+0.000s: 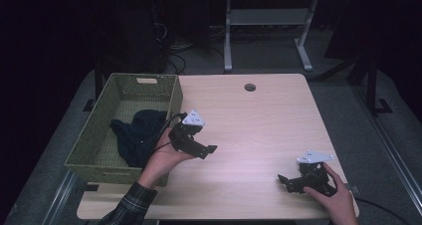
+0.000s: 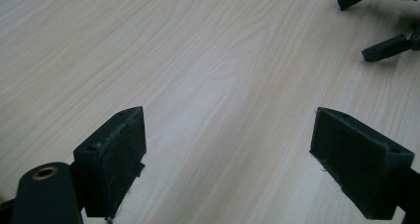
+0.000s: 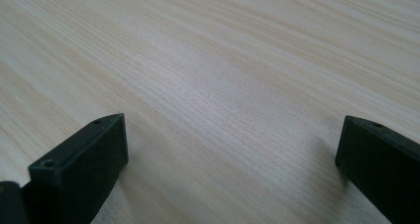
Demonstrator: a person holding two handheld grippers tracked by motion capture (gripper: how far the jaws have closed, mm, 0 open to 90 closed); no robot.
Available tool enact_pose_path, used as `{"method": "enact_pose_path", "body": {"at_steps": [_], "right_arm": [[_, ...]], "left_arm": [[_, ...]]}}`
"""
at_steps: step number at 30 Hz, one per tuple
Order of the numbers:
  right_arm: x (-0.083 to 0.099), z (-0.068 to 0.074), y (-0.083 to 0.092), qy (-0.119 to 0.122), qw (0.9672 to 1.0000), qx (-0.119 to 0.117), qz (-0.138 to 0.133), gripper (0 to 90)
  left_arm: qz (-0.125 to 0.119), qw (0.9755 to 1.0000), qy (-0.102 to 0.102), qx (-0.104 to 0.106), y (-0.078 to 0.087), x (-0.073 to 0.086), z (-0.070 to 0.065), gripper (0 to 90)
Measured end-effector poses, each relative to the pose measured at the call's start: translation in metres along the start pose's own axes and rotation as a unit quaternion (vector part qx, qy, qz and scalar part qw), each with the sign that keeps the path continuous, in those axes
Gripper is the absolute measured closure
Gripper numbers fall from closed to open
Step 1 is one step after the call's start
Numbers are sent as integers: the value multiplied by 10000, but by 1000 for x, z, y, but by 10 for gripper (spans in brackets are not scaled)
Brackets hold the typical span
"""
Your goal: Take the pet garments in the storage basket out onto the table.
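worktop (image 1: 259, 120): pale beige wood, fine lengthwise grain, one small dark round hole near the far edge
basket (image 1: 89, 140): olive green, woven dotted texture, lighter tan label on the far wall
cloth (image 1: 137, 135): very dark navy, close to black, plain
left claw (image 1: 206, 150): black, with light grey three-cornered plate
right claw (image 1: 283, 181): black, same light grey plate
sleeve (image 1: 127, 205): dark green plaid with thin pale lines
floor (image 1: 348, 105): dull grey

A basket (image 1: 99, 135) sits at the tabletop's (image 1: 259, 125) left edge with a cloth (image 1: 137, 135) inside. The left gripper (image 1: 209, 148) hangs just right of the basket; the right gripper (image 1: 282, 180) is near the front right corner.
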State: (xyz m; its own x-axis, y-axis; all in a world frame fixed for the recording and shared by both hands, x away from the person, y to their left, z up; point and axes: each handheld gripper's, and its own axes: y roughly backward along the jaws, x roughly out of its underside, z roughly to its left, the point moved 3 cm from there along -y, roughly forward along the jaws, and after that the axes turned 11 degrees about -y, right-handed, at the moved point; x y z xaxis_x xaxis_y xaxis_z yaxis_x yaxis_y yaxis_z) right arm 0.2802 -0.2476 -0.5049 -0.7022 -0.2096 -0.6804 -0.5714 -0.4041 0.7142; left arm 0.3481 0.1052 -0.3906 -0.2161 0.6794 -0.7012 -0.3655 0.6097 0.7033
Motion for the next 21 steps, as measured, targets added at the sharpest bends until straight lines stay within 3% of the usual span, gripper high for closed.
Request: {"method": "enact_pose_path", "body": {"at_steps": [21], "right_arm": [[0, 0, 0, -3, 10000, -1, -1, 0]], "left_arm": [[-160, 9995, 193, -193, 28, 8, 20, 135]]}}
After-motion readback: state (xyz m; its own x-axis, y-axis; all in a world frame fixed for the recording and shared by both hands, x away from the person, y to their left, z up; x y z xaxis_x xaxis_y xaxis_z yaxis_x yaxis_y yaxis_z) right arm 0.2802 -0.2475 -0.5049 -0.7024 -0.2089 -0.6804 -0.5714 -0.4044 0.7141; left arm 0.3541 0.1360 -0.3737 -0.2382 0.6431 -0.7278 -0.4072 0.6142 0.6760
